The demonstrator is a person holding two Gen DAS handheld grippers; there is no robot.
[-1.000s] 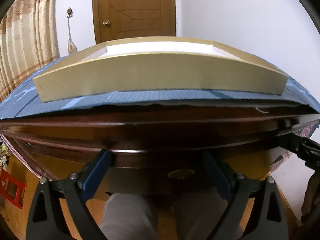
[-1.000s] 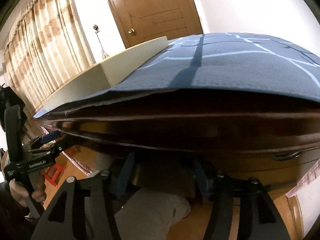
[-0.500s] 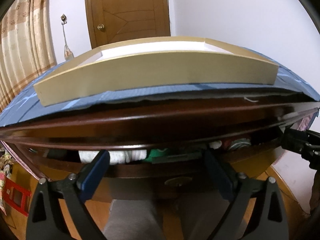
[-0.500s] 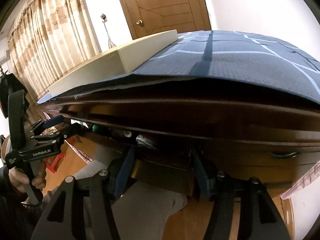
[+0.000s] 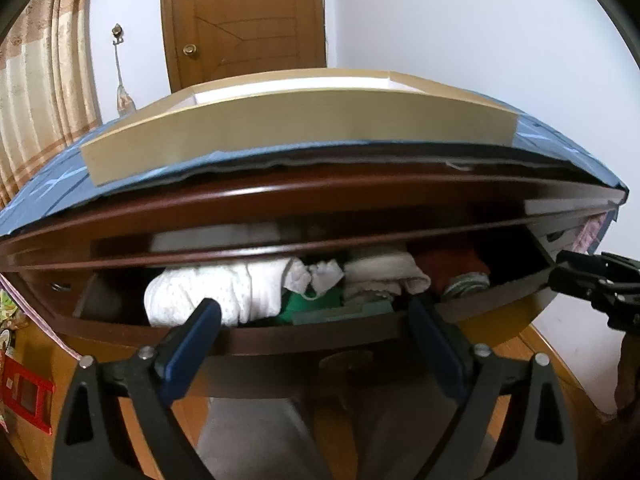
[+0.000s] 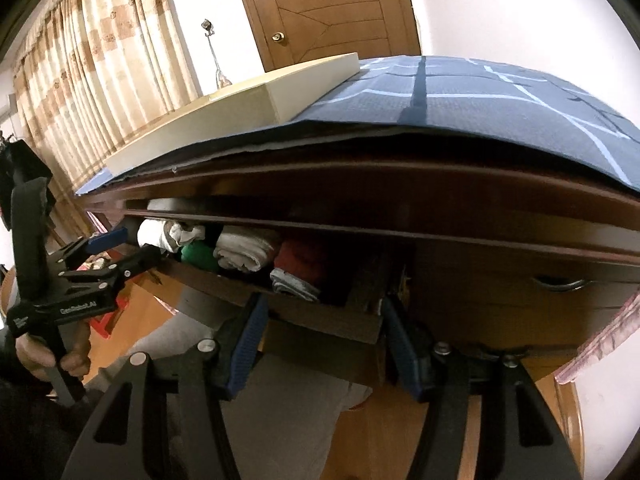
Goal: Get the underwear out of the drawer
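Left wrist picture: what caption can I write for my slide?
Open drawer stuffed with rolled white, green and red clothes, seen between two blue fingers.

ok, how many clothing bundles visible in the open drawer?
6: white dotted bundle far left, small white scrap, green piece below it, cream roll centre, red piece, grey-striped roll right. More likely hidden behind.

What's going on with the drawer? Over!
Open: left gripper, right gripper, at dark wooden drawer front. Drawer part open, white rolled underwear inside, ungrabbed. Overhang: dark wooden tabletop edge.
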